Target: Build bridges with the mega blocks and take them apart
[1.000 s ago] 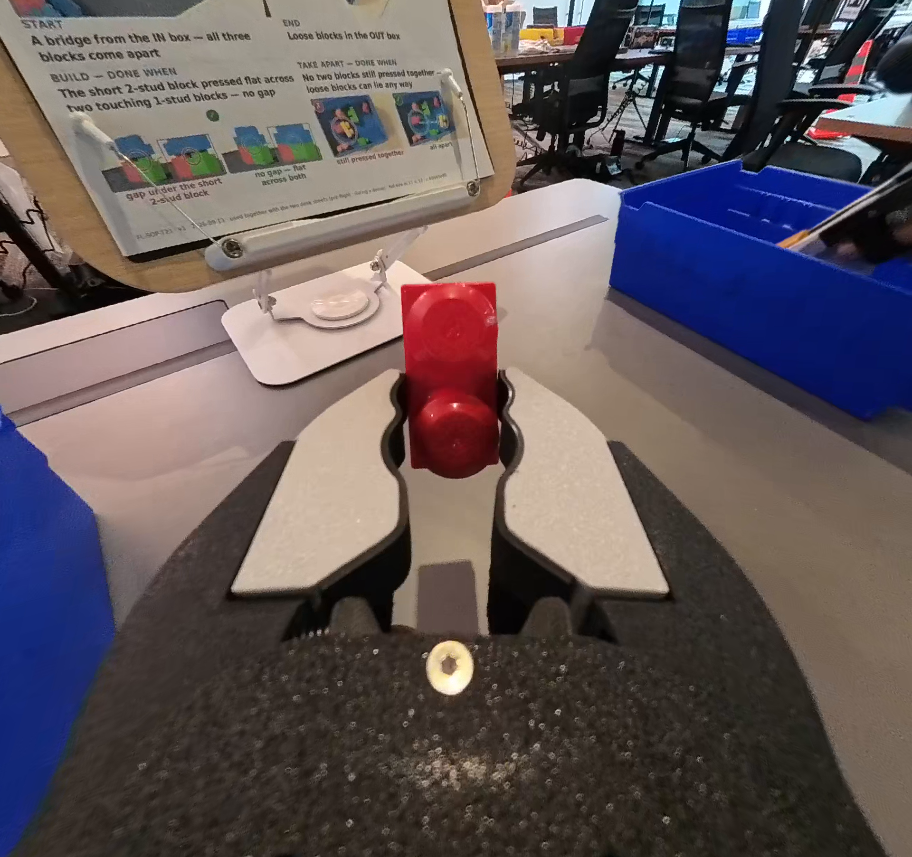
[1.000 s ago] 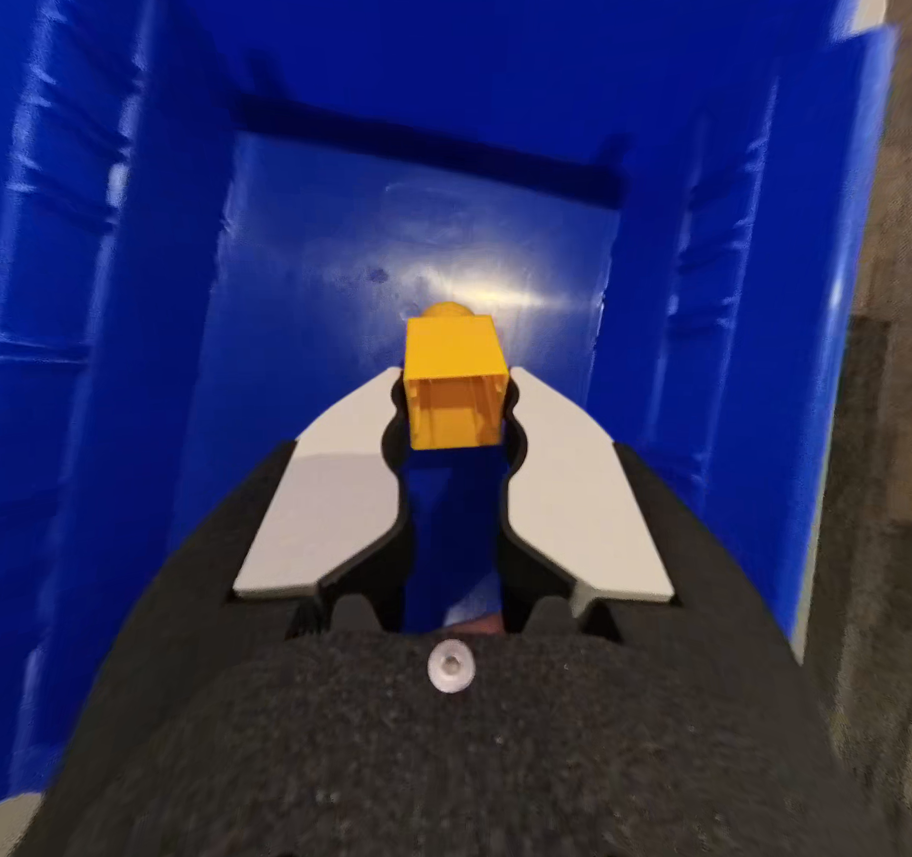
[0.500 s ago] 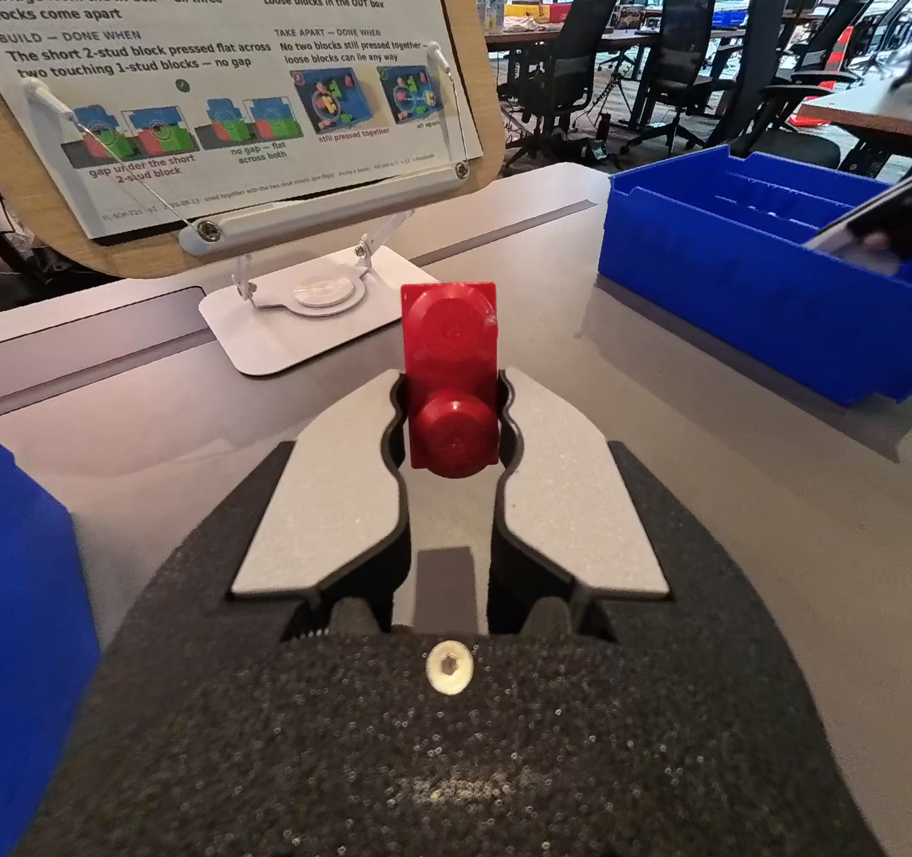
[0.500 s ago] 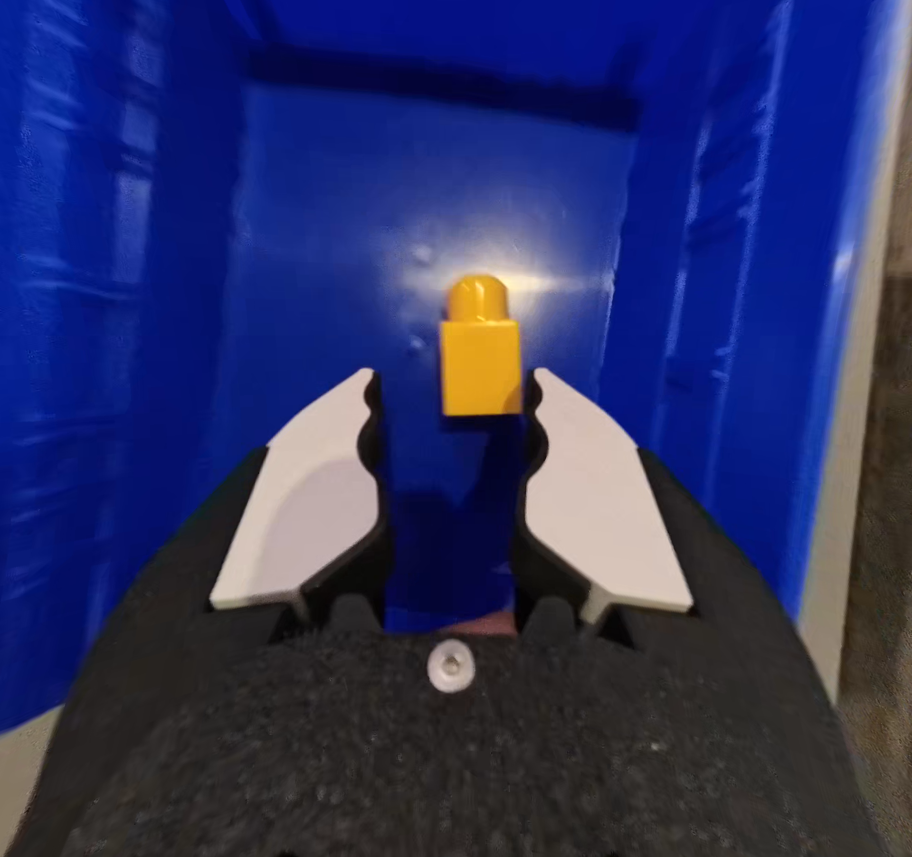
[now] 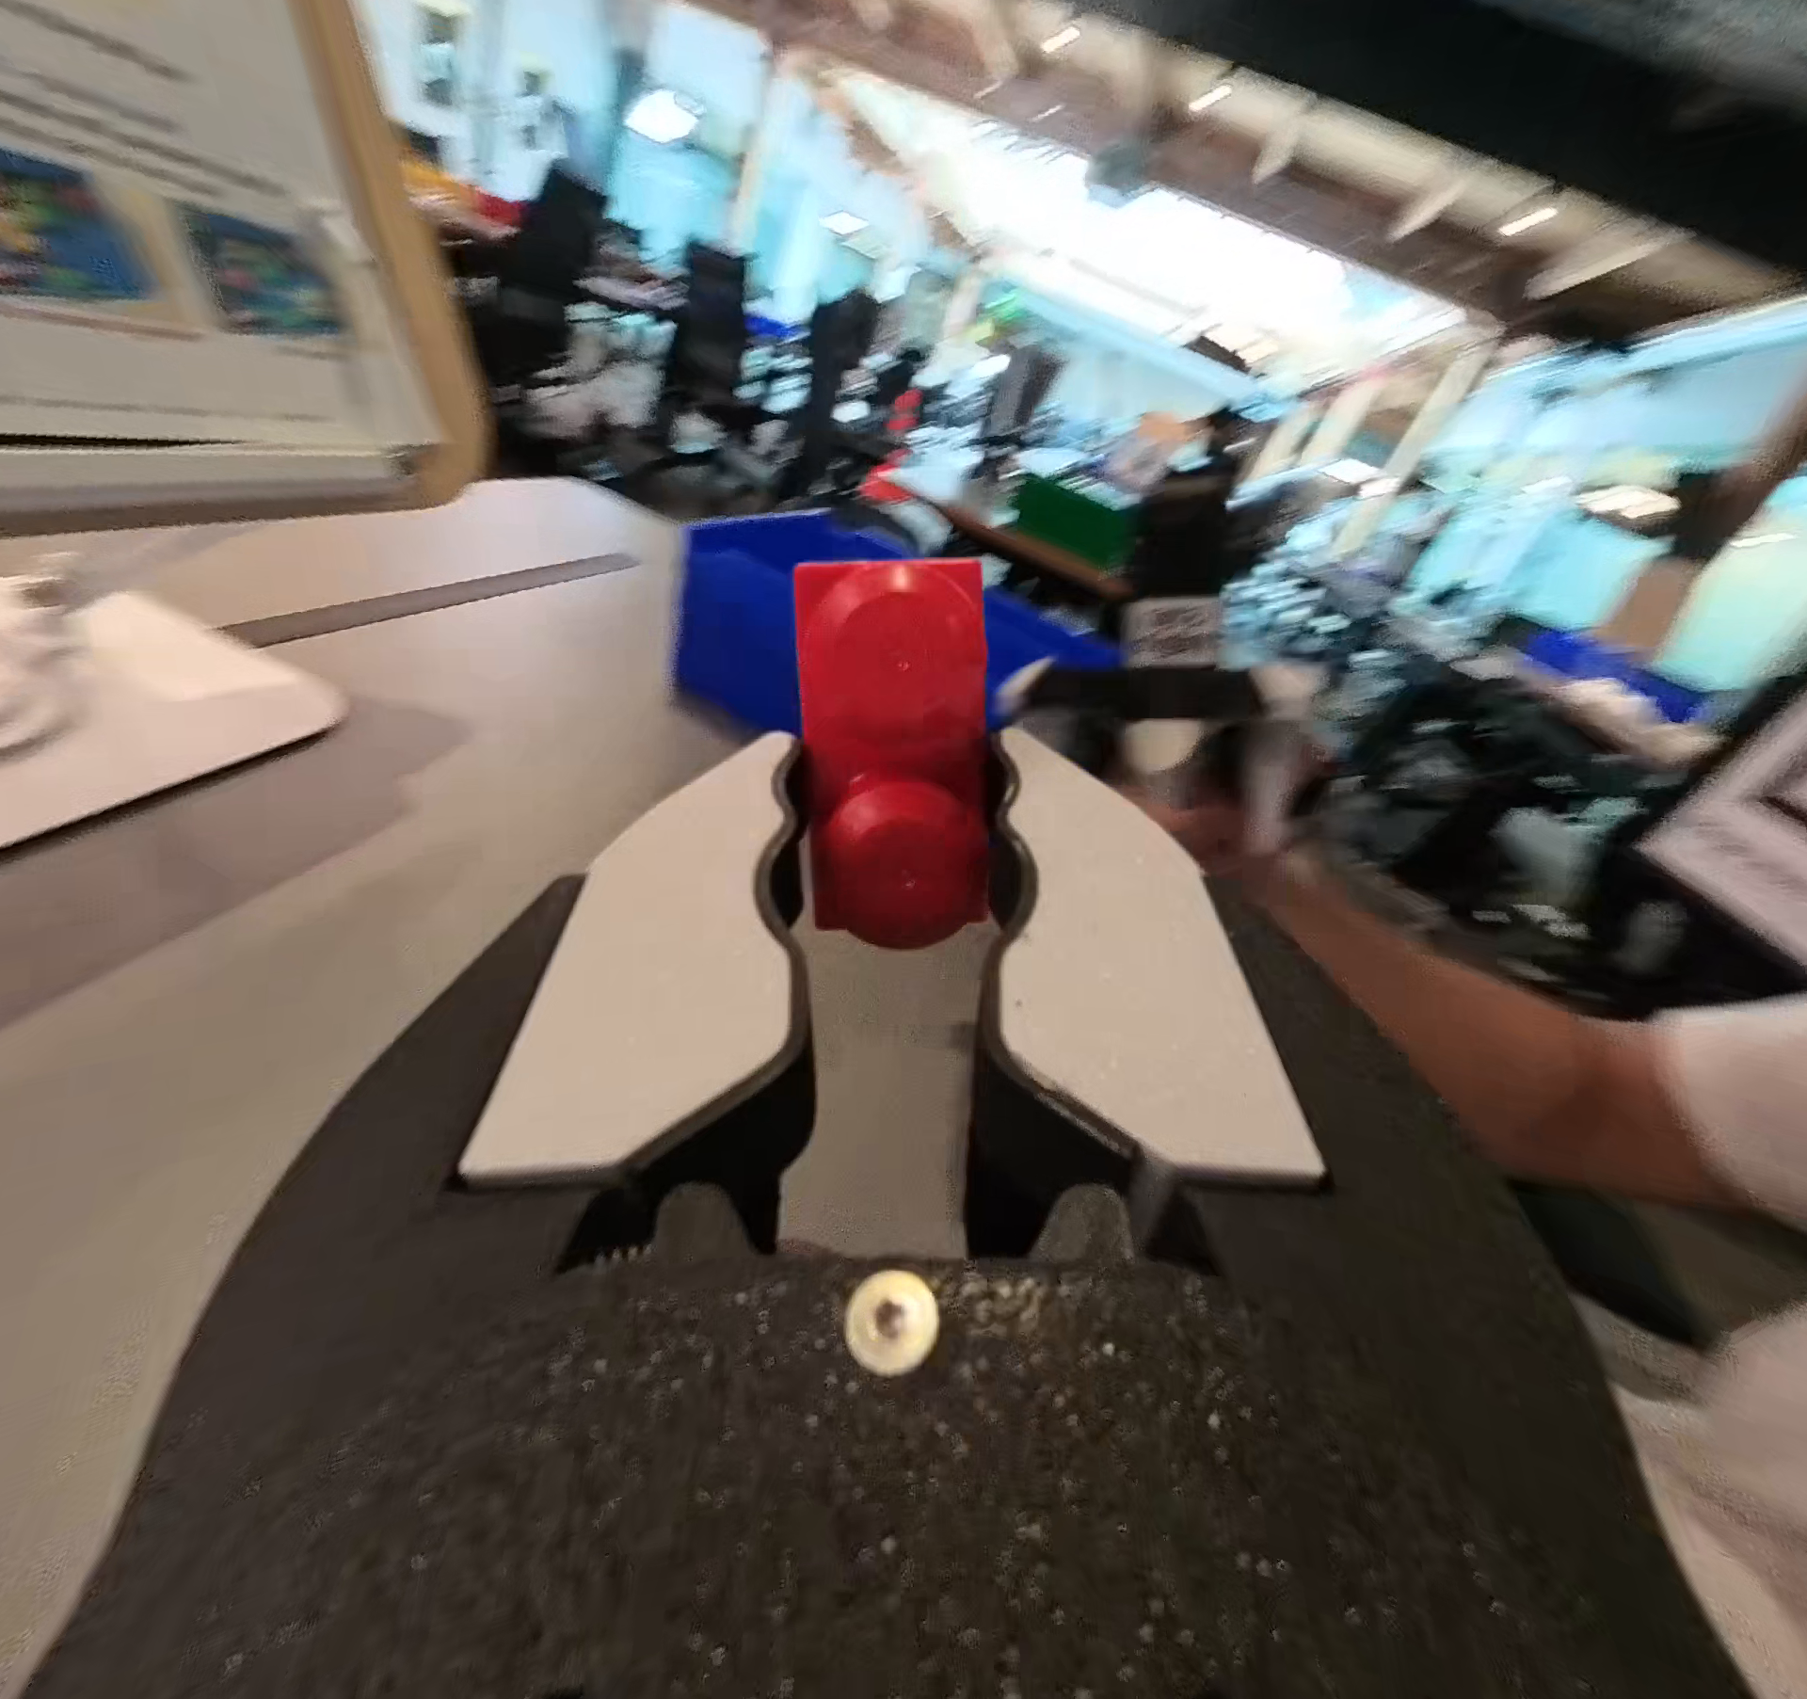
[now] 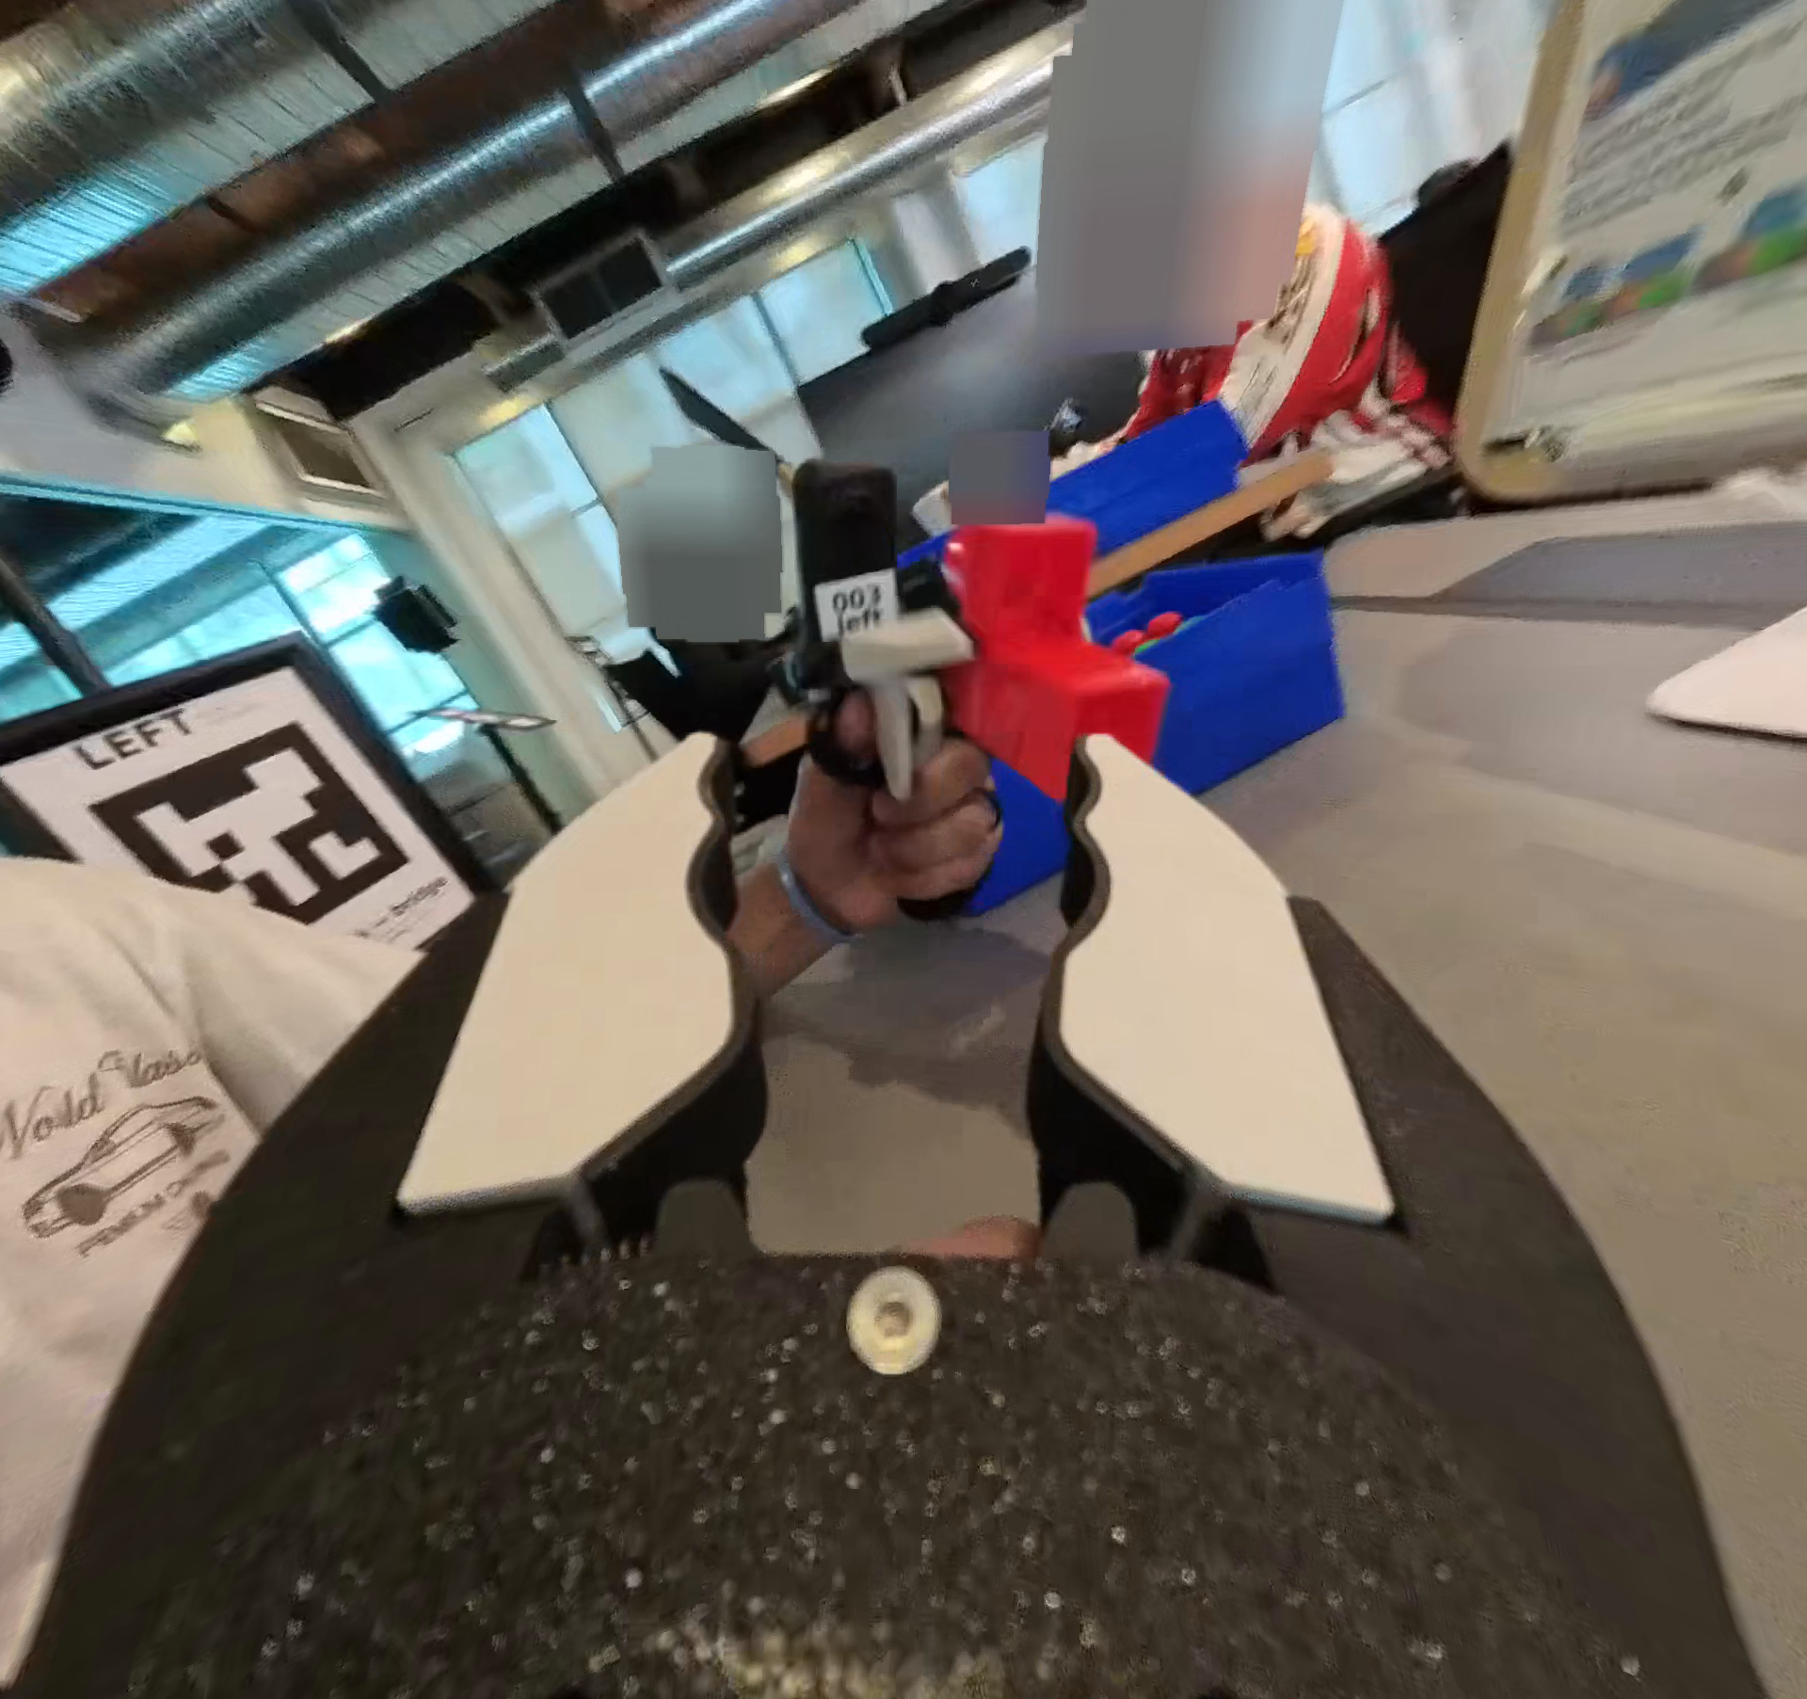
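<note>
One red two-stud block (image 5: 892, 752) sits clamped between the two fingertips of the left gripper (image 5: 895, 831), studs facing the camera, its far half projecting past the tips; the jaws are closed only to the block's width. The right gripper (image 6: 895, 855) is spread wide and holds nothing, bare grey tabletop (image 6: 1467, 919) showing between its fingers. Two blue bins are visible: one (image 5: 733, 635) directly ahead of the left fingertips, partly hidden by the block, and one (image 6: 1242, 664) beyond the right gripper's right fingertip, with a few coloured blocks inside, too blurred to count. One hand (image 6: 900, 831) grips the left tool's handle ahead of the right gripper. One instruction board (image 5: 196, 214) stands left of the left gripper. Open tabletop lies between both grippers and the bins.
</note>
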